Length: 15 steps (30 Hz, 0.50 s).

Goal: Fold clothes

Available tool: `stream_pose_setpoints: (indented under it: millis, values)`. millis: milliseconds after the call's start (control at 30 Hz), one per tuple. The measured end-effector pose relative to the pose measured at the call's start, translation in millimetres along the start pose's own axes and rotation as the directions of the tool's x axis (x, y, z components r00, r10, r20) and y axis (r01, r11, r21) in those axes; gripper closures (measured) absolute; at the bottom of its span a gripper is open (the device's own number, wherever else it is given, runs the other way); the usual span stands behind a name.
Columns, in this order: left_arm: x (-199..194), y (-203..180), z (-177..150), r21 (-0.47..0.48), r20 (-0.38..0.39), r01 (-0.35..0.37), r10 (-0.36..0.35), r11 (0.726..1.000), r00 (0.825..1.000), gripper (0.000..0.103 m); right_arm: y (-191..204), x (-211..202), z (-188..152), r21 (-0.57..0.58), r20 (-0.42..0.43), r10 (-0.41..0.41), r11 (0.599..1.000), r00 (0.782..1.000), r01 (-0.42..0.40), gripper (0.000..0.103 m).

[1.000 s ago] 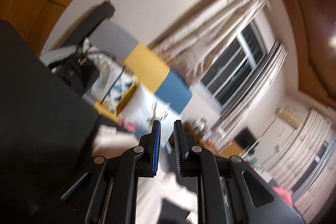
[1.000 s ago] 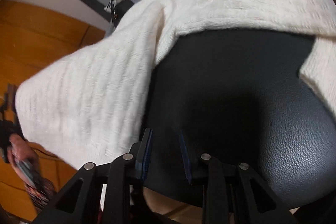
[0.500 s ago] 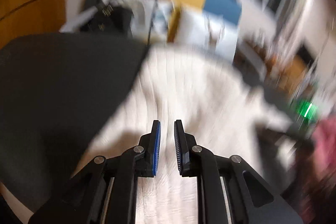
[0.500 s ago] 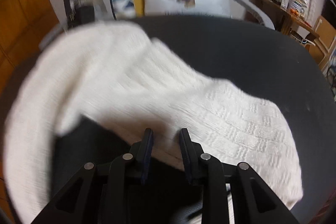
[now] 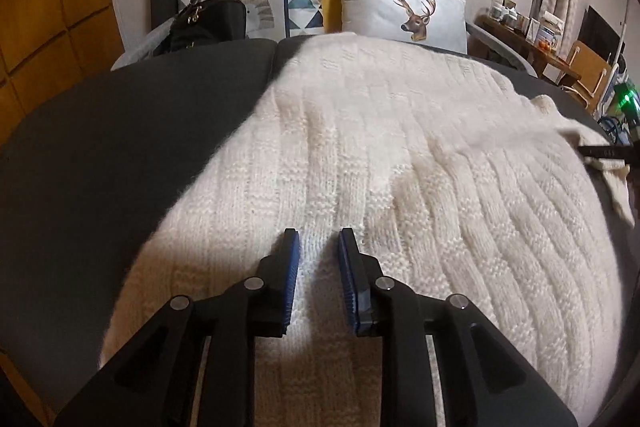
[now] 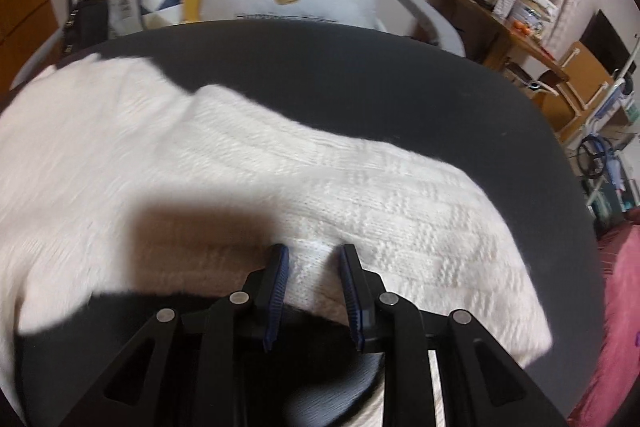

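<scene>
A cream knitted sweater [image 5: 400, 155] lies spread over a black round table [image 5: 120, 147]. My left gripper [image 5: 319, 247] hovers low over the sweater's near part, pointing down. Its jaws are opening, and the knit shows in the gap without being pinched. In the right wrist view the sweater [image 6: 360, 195] lies across the table [image 6: 360, 67], blurred on the left. My right gripper [image 6: 313, 259] stands open at the sweater's near edge. A brighter strip of knit lies between its blue pads [image 6: 280, 279], and they do not press on it.
Behind the table stands a sofa with a deer cushion [image 5: 404, 11], a patterned cushion [image 5: 280, 3] and a black handbag [image 5: 208, 23]. A wooden side table [image 6: 500, 11] with small items is at the right. Pink fabric [image 6: 616, 307] lies beyond the table's right rim.
The left gripper swung down from facing the room to just over the sweater, and its jaws widened. The right gripper moved from bare table onto the sweater's near edge.
</scene>
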<state>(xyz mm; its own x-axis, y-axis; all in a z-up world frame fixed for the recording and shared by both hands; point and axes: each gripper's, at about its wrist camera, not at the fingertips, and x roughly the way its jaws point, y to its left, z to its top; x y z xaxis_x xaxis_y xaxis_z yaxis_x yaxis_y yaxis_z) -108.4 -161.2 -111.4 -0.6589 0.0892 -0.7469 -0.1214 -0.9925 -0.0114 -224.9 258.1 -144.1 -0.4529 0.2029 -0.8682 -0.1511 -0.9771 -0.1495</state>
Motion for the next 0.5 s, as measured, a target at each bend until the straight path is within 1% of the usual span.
stream_pose_setpoints:
  millis: [33,67,100,133,167,267,300,333,400,467,500]
  values:
    - [0,-4,-2,0.011,0.007,-0.003,0.003,1.0,1.0,0.078,-4,2,4,-0.004,-0.004,-0.017,1.0,1.0,0.017,0.077]
    - [0,-7,-4,0.025,0.017,-0.016,0.015,1.0,1.0,0.075,-8,5,9,0.0,-0.008,-0.03,1.0,0.999,0.03,0.076]
    - [-1,-10,-5,0.039,0.027,-0.031,0.03,0.999,0.999,0.068,-13,9,15,0.007,-0.013,-0.042,0.999,0.999,0.042,0.075]
    - [0,-14,-5,0.05,0.032,-0.042,0.04,0.998,0.999,0.065,-17,12,19,0.021,-0.015,-0.046,0.999,0.999,0.046,0.075]
    - [1,-18,-4,0.059,0.035,-0.053,0.051,0.997,0.998,0.064,-21,15,23,0.039,-0.016,-0.039,0.998,0.999,0.04,0.074]
    - [4,-30,0,0.092,0.033,-0.074,0.071,0.993,0.997,0.064,-31,14,33,0.082,-0.026,0.005,0.997,1.0,-0.003,0.074]
    - [4,-35,2,0.108,0.029,-0.079,0.076,0.991,0.997,0.064,-34,8,34,0.095,-0.024,0.036,0.995,0.999,-0.033,0.074]
    - [4,-38,4,0.114,0.023,-0.079,0.077,0.99,0.997,0.064,-39,-4,32,0.114,0.002,0.073,0.991,0.997,-0.073,0.074]
    - [3,-41,10,0.084,0.007,-0.044,0.043,0.996,0.999,0.064,-50,-28,21,0.153,0.07,0.126,0.979,0.989,-0.136,0.074]
    - [0,-42,13,0.045,0.01,-0.013,0.012,0.999,1.0,0.064,-72,-45,5,0.204,0.106,0.123,0.968,0.987,-0.143,0.074]
    - [-3,-42,16,0.017,0.024,0.01,-0.011,1.0,1.0,0.064,-84,-54,-6,0.232,0.107,0.104,0.964,0.989,-0.126,0.073]
